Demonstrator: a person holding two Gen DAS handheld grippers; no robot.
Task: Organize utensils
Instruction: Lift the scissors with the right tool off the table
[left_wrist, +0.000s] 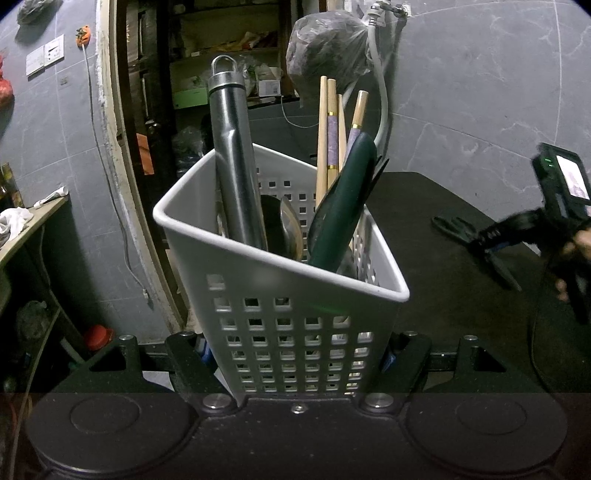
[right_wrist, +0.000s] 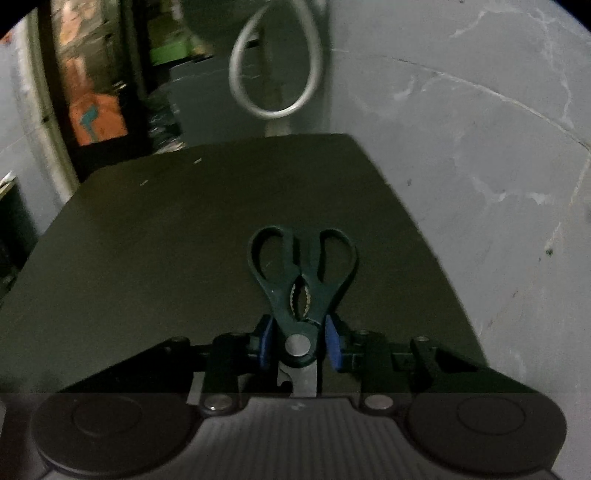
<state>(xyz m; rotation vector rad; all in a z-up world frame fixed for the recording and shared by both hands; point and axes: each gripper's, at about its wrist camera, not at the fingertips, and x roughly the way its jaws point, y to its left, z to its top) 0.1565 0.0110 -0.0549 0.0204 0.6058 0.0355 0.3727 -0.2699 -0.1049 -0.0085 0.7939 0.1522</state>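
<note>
- Between my left hand-held gripper's (left_wrist: 295, 363) pads sits the white perforated utensil basket (left_wrist: 291, 295), clamped, near the counter's (left_wrist: 461, 295) left edge.
- My right hand-held gripper (right_wrist: 300, 341) flanks the kitchen scissors' (right_wrist: 303, 273) pivot, pads apart, bare counter all round.

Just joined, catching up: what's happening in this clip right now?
A person is sorting utensils with two handheld grippers. The left gripper is clamped on the white perforated holder, which already holds a steel handle, chopsticks and a dark green utensil. The right gripper straddles the pivot of the dark scissors lying on the black table; a sliver of gap shows at each pad, so it is not yet gripping.
</note>
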